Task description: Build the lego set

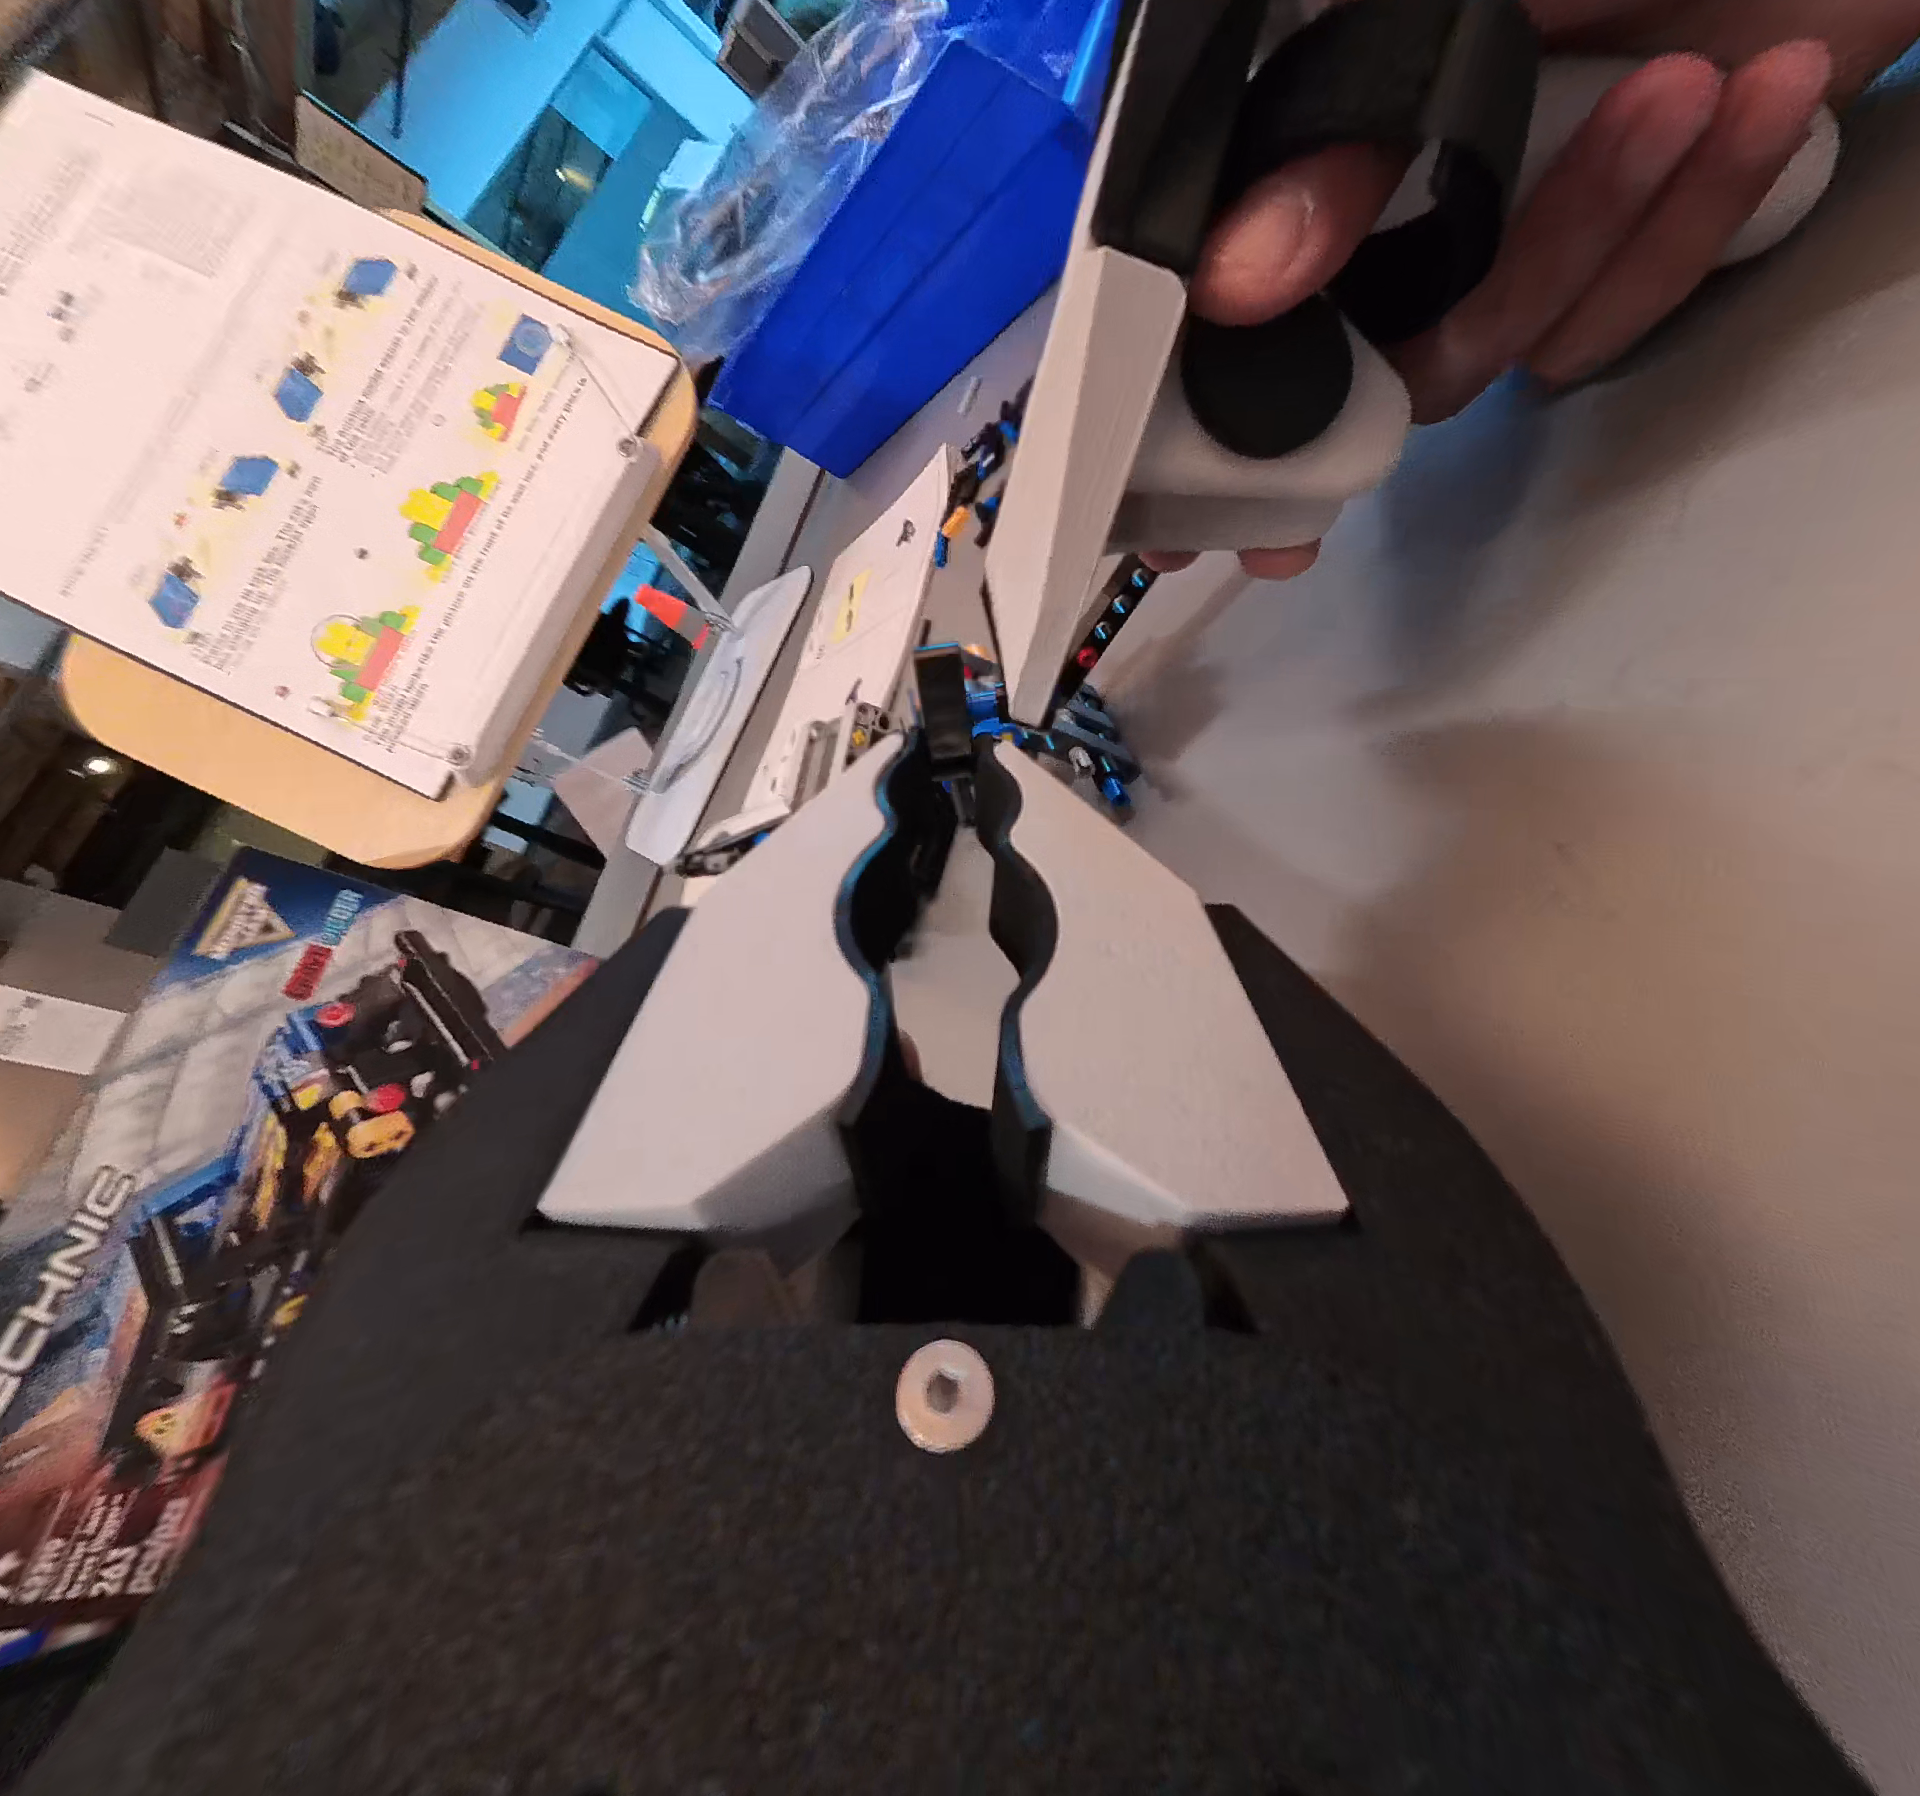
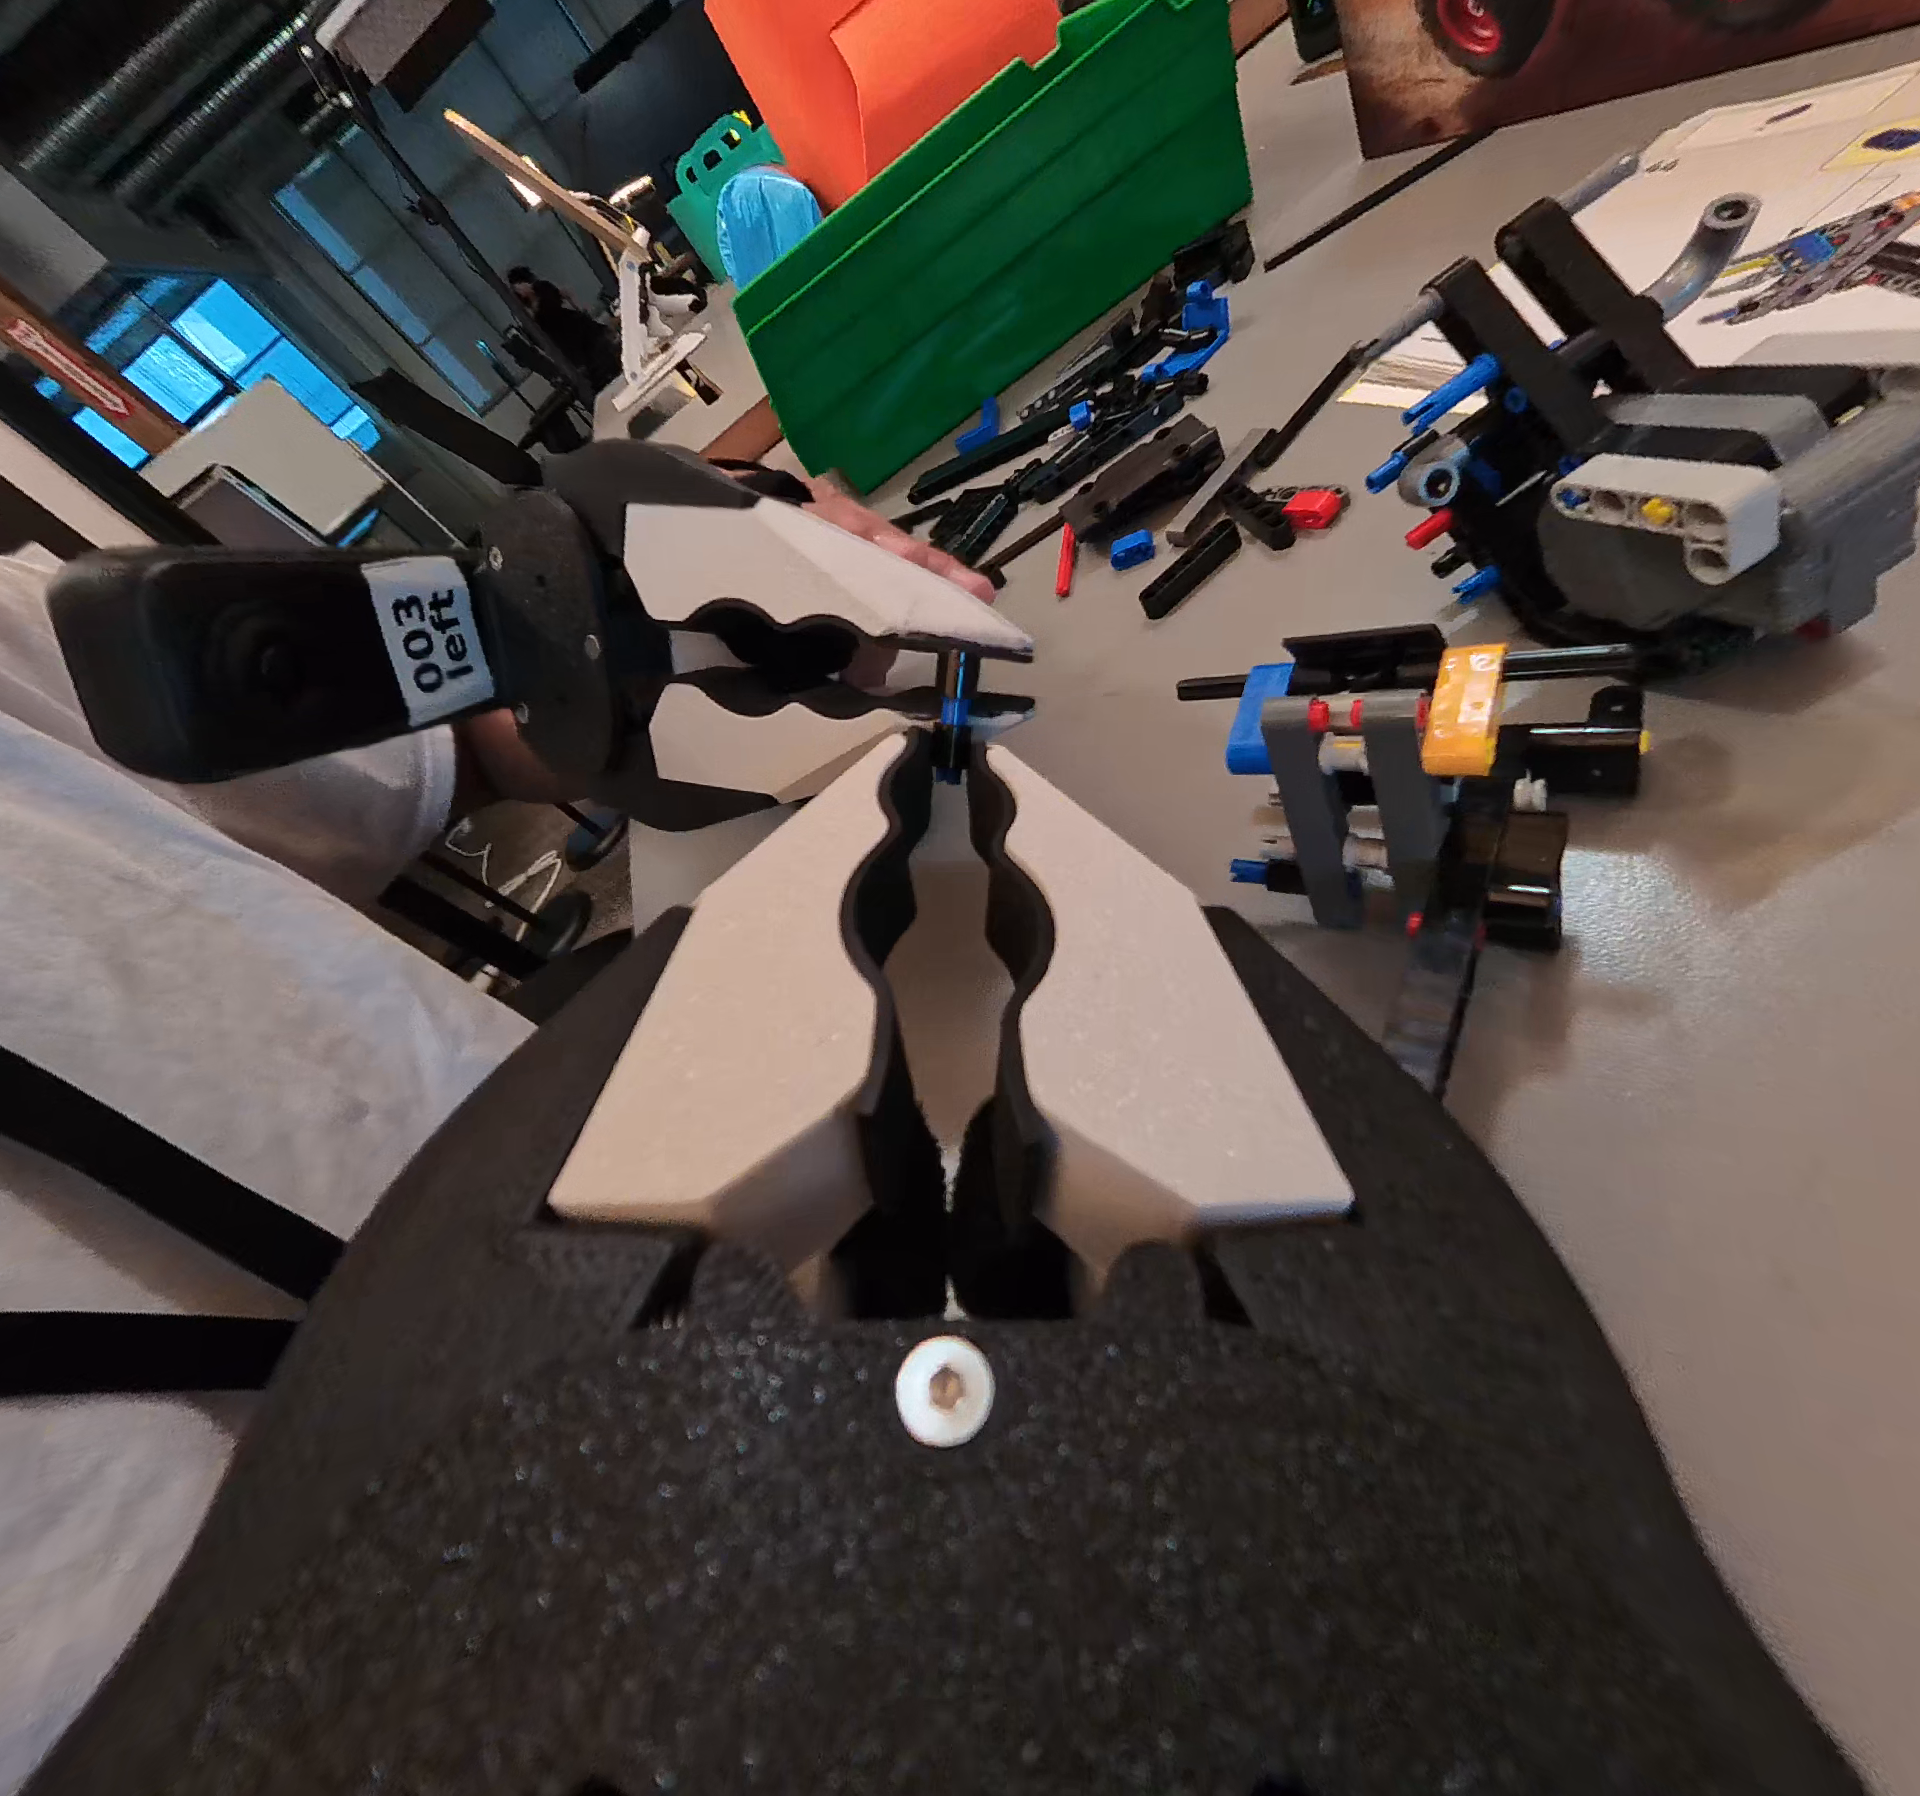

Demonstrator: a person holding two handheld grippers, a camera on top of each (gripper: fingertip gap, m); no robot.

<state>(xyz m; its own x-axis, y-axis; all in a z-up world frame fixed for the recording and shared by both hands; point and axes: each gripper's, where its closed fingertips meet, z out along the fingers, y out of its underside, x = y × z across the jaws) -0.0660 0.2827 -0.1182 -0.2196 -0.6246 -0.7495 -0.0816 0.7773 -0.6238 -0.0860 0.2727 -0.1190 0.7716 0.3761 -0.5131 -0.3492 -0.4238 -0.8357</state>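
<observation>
My left gripper [image 1: 948, 759] is shut on a small black Lego piece [image 1: 940, 702] that sticks out past its tips. In the right wrist view the left gripper [image 2: 1023, 676] comes in from the left, with the black piece [image 2: 954, 671] upright between its jaws. A blue pin [image 2: 950, 710] hangs from that piece into the tips of my right gripper [image 2: 948, 754], which is closed around it. The right gripper [image 1: 1023, 707], held by a hand [image 1: 1621, 188], points down beside the black piece. Both grippers meet just above the table.
A grey, yellow and blue sub-assembly [image 2: 1392, 770] stands right of the grippers. A larger grey-and-black build [image 2: 1662, 499], loose parts [image 2: 1122, 458], a green bin [image 2: 997, 271], an orange box [image 2: 883, 11] and instruction sheets [image 2: 1818, 219] lie behind. A blue bin [image 1: 904, 240], instruction stand [image 1: 312, 416] and Lego box [image 1: 208, 1175] are left. The grippers are tip to tip, or close to it.
</observation>
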